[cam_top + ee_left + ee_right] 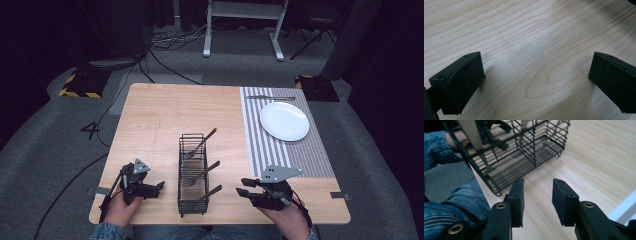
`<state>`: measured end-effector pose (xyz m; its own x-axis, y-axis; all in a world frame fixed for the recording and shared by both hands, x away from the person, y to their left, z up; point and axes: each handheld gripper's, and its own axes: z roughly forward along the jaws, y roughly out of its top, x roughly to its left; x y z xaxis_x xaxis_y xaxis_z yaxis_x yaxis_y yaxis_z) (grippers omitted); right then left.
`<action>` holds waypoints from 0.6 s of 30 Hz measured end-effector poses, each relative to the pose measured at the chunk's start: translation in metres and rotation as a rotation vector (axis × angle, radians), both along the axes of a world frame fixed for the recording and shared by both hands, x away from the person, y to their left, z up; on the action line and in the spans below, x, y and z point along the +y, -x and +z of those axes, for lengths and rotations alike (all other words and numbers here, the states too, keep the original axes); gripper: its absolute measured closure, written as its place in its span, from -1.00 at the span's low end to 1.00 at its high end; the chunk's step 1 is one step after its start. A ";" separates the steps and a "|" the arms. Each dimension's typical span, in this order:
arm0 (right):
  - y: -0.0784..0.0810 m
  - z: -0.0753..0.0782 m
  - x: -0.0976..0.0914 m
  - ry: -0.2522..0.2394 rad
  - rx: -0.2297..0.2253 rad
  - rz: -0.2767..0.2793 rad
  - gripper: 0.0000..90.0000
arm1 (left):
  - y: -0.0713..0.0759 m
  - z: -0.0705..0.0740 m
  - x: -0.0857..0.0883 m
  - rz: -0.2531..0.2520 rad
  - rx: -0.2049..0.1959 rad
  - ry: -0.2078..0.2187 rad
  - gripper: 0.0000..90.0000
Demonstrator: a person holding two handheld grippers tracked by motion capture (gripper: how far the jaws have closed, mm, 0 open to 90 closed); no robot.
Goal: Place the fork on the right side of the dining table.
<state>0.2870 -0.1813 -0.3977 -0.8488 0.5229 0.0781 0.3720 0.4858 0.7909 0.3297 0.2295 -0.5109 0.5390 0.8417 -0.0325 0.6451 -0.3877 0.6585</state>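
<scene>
**Both tongs empty beside the caddy**

The caddy (193, 175) stands on the bench (160, 115) between my two tongs, just beside each. It is a black wire basket with three compartments in a row, and I count three pieces of cutlery in it, one per compartment, dark handles leaning out toward the right tongs' side. The farthest one (200, 145) is a fork; the middle one (201, 175) looks like one too, and the head of the nearest (210, 192) I cannot make out.

My right tongs (245, 187) hover off the bench just right of the caddy, jaws partly apart with nothing between them; in the right gripper view only bare wood lies between the pads (516, 200). My left tongs (159, 186) sit low over the wood on the caddy's other side, jaws wide apart and empty.

The risk I see: the handles lean toward my right tongs, so a sideways reach could knock a handle and tip the light wire caddy, or drag it along the bench. Coming in with the jaws this narrow could also push a handle away rather than straddle it.

Farther out, beyond my right tongs: one striped mat (285, 135), one white plate (284, 121) on it, and one piece of cutlery (270, 97) past the plate.
</scene>
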 end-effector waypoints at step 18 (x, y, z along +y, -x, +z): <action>0.007 0.029 0.031 -0.100 0.009 0.150 0.29 | 0.000 0.000 0.000 0.003 -0.002 0.001 -1.00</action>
<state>0.2799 -0.1506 -0.3687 -0.9155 0.3800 0.1320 0.3092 0.4550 0.8351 0.3297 0.2292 -0.5111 0.5366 0.8432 -0.0323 0.6447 -0.3849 0.6604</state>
